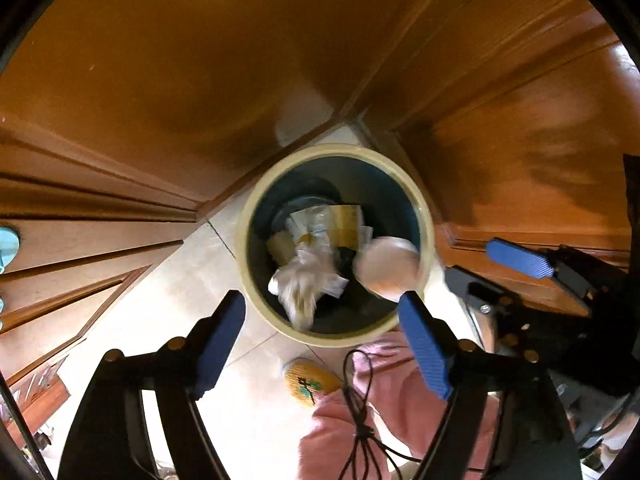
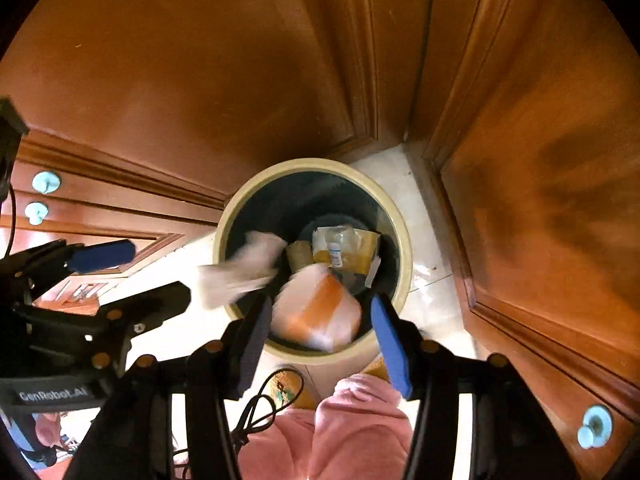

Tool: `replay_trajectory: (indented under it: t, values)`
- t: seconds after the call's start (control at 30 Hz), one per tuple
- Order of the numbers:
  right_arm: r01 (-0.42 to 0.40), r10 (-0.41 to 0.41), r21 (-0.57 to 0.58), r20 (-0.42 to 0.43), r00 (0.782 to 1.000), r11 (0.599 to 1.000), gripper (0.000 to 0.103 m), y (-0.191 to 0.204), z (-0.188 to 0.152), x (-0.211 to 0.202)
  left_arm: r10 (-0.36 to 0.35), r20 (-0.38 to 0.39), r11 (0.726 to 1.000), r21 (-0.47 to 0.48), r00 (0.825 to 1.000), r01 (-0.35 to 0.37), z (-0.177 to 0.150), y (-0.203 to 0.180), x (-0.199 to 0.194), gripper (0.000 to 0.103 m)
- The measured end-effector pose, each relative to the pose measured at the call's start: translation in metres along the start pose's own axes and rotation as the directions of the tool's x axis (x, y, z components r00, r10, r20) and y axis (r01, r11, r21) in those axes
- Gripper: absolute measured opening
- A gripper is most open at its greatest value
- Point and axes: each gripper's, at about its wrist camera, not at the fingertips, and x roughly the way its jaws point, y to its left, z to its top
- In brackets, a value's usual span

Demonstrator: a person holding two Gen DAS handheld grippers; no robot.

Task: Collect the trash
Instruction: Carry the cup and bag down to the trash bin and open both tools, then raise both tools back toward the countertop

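A round bin with a cream rim (image 1: 256, 216) (image 2: 404, 264) stands on the tiled floor in a corner of wooden cabinets. Yellow and white wrappers (image 1: 344, 224) (image 2: 348, 248) lie at its bottom. My left gripper (image 1: 320, 316) is open above the near rim, and a crumpled white tissue (image 1: 304, 284) (image 2: 240, 272) is blurred in the air over the bin. My right gripper (image 2: 320, 320) is open, and a white and orange wrapper (image 2: 316, 312) (image 1: 386, 268) is blurred between its fingers, over the bin's mouth.
Wooden cabinet doors (image 1: 160, 80) (image 2: 540, 200) close in the bin on the left, back and right, with pale blue knobs (image 2: 46, 182). Pink trousers (image 2: 352, 432) and a yellow slipper (image 1: 310, 380) are just below the bin. Black cables (image 1: 360, 420) hang near the grippers.
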Motion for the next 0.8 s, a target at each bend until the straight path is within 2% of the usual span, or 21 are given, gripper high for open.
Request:
replay_trajectory:
  t: [0.2, 0.37, 0.5, 0.6, 0.8]
  values:
    - [-0.004, 0.004, 0.026, -0.02, 1.0, 1.0, 0.056, -0.008, -0.001, -0.001, -0.004, -0.009, 0.999, -0.033, 1.0, 0.003, -0.003, 0.011, -0.009, 0.078]
    - [0.013, -0.013, 0.011, -0.026, 1.0, 1.0, 0.056, -0.004, -0.004, -0.02, 0.003, 0.002, 0.999, -0.035, 1.0, -0.003, -0.007, 0.008, -0.029, 0.078]
    - [0.006, -0.006, 0.024, -0.007, 1.0, 1.0, 0.056, 0.0, -0.007, -0.053, 0.004, 0.032, 1.0, -0.03, 0.999, -0.003, -0.014, -0.004, -0.067, 0.078]
    - [-0.003, 0.003, 0.046, 0.002, 1.0, 0.999, 0.056, 0.002, -0.012, -0.083, 0.014, 0.059, 1.0, -0.027, 0.998, -0.013, -0.025, -0.014, -0.112, 0.078]
    - [-0.02, 0.017, 0.062, 0.055, 0.998, 0.998, 0.056, 0.014, -0.03, -0.174, -0.017, 0.148, 1.0, -0.01, 0.989, 0.019, -0.048, -0.033, -0.207, 0.078]
